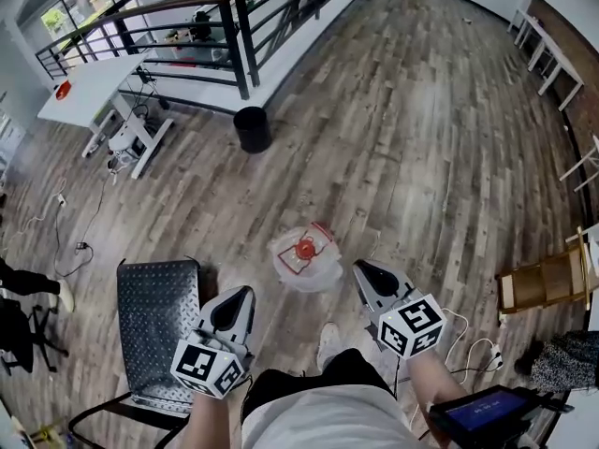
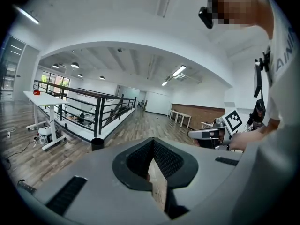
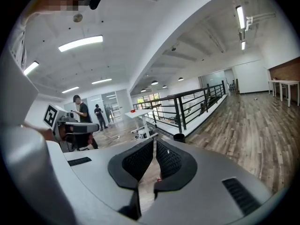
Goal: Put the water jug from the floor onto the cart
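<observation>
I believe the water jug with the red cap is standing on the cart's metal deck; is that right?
Not quite: the water jug with the red cap is standing on the wooden floor, to the right of the cart, not on its metal deck. The head view shows this.

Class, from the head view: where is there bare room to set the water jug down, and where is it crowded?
Bare: the deck of the cart, left of the water jug; the planks from the jug to the black bin and rightward. Crowded: around the white desk, with trailing cables; lower right, by the wooden rack.
</observation>
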Demonstrator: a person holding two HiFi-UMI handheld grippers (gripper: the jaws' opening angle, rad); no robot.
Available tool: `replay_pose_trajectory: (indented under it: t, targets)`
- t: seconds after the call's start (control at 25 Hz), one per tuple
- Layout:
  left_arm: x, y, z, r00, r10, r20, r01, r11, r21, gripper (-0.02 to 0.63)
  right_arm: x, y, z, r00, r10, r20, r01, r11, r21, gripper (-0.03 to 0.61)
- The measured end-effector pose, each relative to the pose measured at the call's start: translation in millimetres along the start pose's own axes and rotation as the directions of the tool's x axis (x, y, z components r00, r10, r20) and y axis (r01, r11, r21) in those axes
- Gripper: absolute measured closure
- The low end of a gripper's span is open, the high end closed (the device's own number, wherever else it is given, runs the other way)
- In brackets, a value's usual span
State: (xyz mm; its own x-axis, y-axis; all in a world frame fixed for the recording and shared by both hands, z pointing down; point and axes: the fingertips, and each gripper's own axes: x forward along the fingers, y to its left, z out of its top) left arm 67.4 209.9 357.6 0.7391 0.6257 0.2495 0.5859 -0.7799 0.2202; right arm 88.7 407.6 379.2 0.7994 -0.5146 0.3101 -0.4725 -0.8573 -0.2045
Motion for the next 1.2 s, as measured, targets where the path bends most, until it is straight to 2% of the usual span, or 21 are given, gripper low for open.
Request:
replay_pose_trajectory:
  t: [0.2,0.36,0.56,0.84,1.2]
  targets:
    - [29,0,-5,0.999,0.015,-0.036,-0.015,1.0,-0.004,0.614,23,-28,-1,0.999,0.035,-0.02,-0.035,0.999,0.01,0.561]
    - [42,16,-13,0.998,0.025,-0.055,-0.026,0.999,-0.021,0.614,45,-32,-13,0.997,0.067,-0.048,-0.066,0.997,0.026,0.486]
    - [59,39,-34,0.997,0.006,-0.083,-0.008,1.0,-0.028,0.614,74,-40,-39,0.994,0.044,-0.096,-0.042,0.999,0.024,0.459]
    - [76,85,-67,0.992,0.003,-0.123,-0.007,0.999,-0.035,0.614,125,-53,-85,0.984,0.007,-0.177,-0.004,1.0,0.013,0.386]
    - [82,118,-123,0.987,0.027,-0.161,-0.037,0.997,-0.062,0.614,186,-68,-176,0.953,-0.005,-0.304,-0.008,0.999,-0.044,0.325]
